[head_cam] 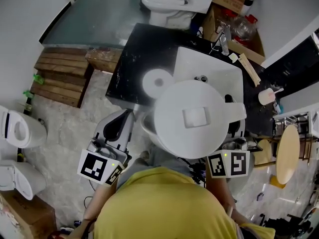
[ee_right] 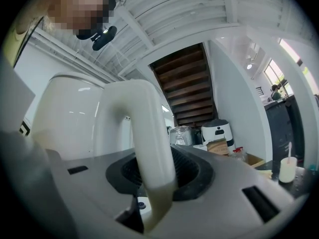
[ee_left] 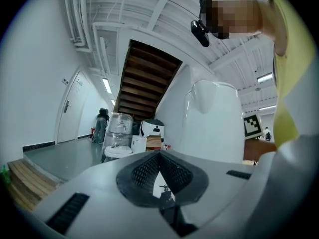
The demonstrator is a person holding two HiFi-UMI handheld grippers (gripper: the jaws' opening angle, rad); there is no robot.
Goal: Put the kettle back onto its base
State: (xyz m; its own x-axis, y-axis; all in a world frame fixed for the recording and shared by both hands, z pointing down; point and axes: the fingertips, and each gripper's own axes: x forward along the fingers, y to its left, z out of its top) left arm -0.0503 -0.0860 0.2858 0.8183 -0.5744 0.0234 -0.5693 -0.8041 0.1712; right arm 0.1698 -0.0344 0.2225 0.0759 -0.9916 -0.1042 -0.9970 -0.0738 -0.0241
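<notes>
A white kettle (head_cam: 194, 116) hangs in the air in front of the person, its lid facing up, over the near edge of a white sink (head_cam: 219, 68). My right gripper (ee_right: 154, 183) is shut on the kettle's curved handle (ee_right: 144, 138); in the head view the right gripper (head_cam: 233, 127) is mostly hidden under the handle (head_cam: 235, 111). The round white base (head_cam: 157, 82) lies on the black counter (head_cam: 132, 59), up and left of the kettle. My left gripper (head_cam: 119, 126) stays left of the kettle, apart from it, shut and holding nothing. The left gripper view shows the left gripper (ee_left: 160, 176) beside the kettle body (ee_left: 214, 123).
A faucet (head_cam: 223, 41) stands behind the sink. A white cup (head_cam: 266, 97) sits on the counter at the right. A wooden pallet (head_cam: 60, 76) lies on the floor left of the counter, a toilet (head_cam: 169, 1) beyond it, a round wooden stool (head_cam: 287, 153) at the right.
</notes>
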